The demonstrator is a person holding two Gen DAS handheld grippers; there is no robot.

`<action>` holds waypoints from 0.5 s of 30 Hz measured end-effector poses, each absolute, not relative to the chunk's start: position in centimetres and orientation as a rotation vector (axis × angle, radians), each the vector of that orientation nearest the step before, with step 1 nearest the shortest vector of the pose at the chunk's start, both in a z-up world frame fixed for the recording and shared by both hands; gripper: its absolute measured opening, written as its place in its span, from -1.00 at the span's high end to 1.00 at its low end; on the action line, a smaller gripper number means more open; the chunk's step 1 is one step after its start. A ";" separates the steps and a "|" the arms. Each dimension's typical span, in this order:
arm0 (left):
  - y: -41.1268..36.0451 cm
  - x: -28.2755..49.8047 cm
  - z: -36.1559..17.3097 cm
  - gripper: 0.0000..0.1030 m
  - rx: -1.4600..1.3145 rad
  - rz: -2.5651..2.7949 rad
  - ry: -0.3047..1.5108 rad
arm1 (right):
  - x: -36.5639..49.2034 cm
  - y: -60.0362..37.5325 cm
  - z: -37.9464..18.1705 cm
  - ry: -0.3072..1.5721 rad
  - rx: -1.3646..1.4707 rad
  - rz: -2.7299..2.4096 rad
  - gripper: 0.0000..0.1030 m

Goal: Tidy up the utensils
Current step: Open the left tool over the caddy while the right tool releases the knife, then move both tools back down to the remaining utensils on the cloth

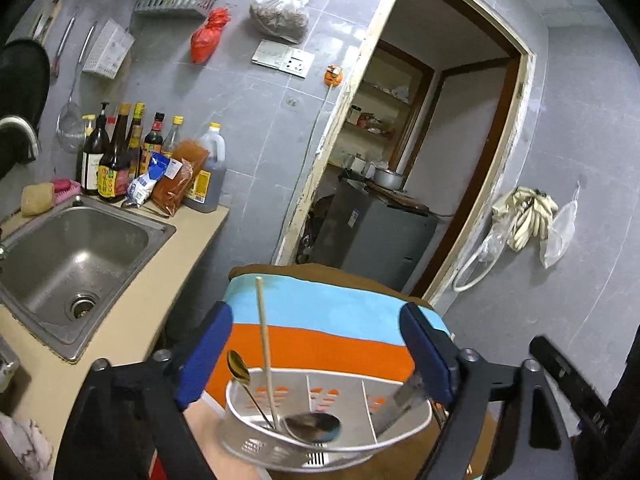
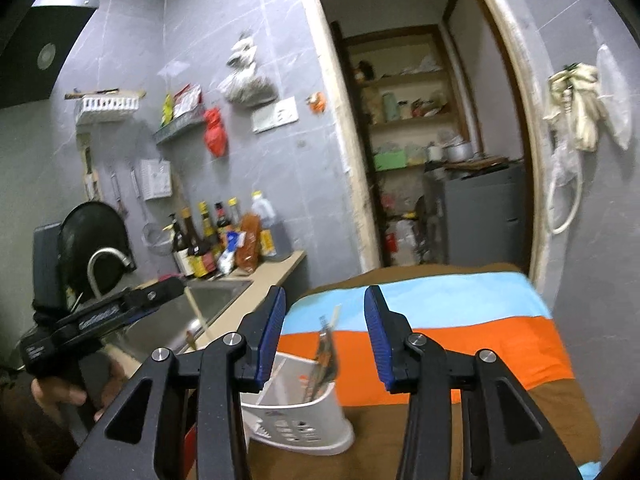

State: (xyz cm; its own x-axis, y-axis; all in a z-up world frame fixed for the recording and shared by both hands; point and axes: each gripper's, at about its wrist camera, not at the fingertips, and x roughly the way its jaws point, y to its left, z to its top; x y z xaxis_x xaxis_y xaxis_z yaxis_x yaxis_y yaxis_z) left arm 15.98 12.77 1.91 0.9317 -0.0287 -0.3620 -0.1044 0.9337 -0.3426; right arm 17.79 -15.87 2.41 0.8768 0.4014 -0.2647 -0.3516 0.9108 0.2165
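Observation:
A white utensil caddy (image 1: 328, 436) with divided compartments stands on the striped cloth. It holds a wooden chopstick (image 1: 265, 344), a gold spoon (image 1: 239, 368), a steel spoon (image 1: 314, 428) and a knife blade (image 1: 404, 398). My left gripper (image 1: 320, 352) is open, its blue pads either side of the caddy, empty. In the right wrist view the caddy (image 2: 304, 404) sits below my open, empty right gripper (image 2: 324, 332), and the left gripper (image 2: 108, 312) shows at the left.
A steel sink (image 1: 76, 252) is set in the beige counter on the left, with sauce bottles (image 1: 120, 160) behind it. The striped cloth (image 2: 460, 328) covers the table. A doorway (image 1: 420, 152) opens behind. A tap (image 2: 104, 264) stands by the sink.

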 end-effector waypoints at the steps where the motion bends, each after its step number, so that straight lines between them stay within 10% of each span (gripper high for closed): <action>1: 12.3 15.7 2.2 -0.79 -0.348 0.048 0.370 | 17.5 -16.4 2.6 0.303 0.169 0.382 0.09; 8: 8.1 13.6 3.8 -0.99 -0.205 0.066 0.322 | 14.8 -20.9 4.1 0.230 0.171 0.261 -0.75; 15: 4.0 12.7 4.2 -0.99 -0.140 0.016 0.288 | 12.7 -24.4 5.5 0.198 0.099 0.158 -0.92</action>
